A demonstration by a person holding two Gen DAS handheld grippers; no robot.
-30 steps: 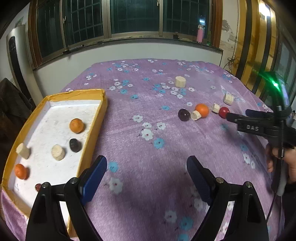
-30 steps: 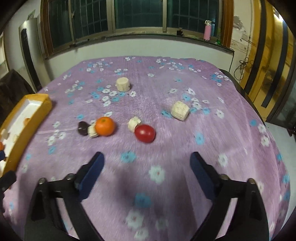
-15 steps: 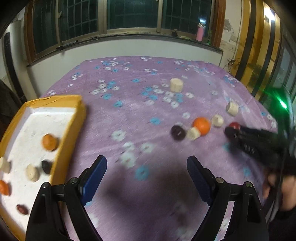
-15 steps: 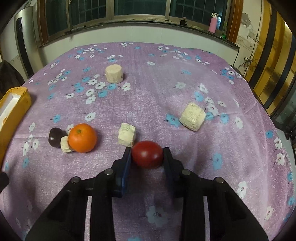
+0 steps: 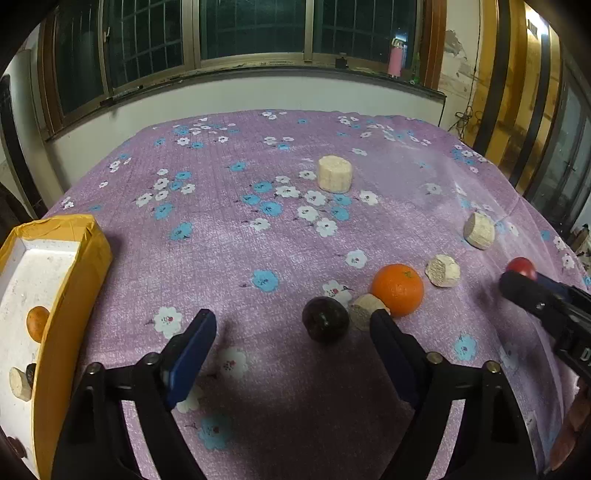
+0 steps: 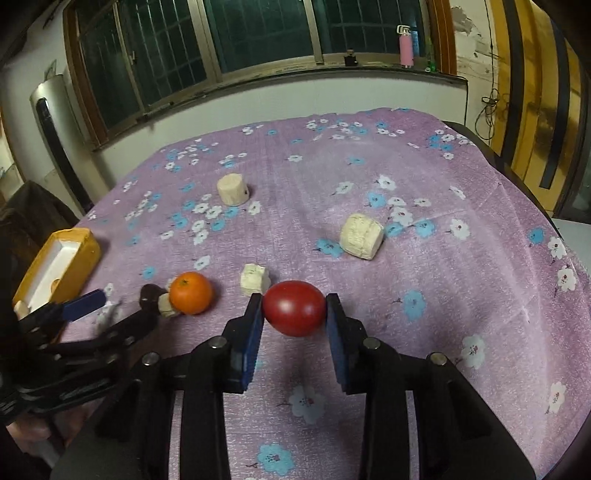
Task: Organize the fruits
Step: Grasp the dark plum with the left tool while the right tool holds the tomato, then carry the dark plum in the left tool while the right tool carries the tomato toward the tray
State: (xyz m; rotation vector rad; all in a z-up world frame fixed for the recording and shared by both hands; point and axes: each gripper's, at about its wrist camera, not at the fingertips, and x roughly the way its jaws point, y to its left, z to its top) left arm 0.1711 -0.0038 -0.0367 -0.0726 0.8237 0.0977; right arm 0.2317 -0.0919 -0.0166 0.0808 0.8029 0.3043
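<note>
The box (image 5: 79,280) sat at the left with fruit inside. The left gripper (image 5: 291,325), jaws wide and just narrowing, hovered by the plum (image 5: 325,319) and orange (image 5: 397,290). Rightmost, the right gripper (image 6: 294,314) clamped the tomato (image 6: 294,307).

I see a purple cloth (image 5: 295,229) with blue and white flowers spread over my counter. Behind it runs a white wall (image 5: 258,99) under big dark windows (image 5: 255,26). A pink bottle (image 5: 396,57) stands on the window ledge. Yellow doors (image 6: 535,92) are on one side. A tall grey thing (image 6: 51,125) leans in the far corner.
</note>
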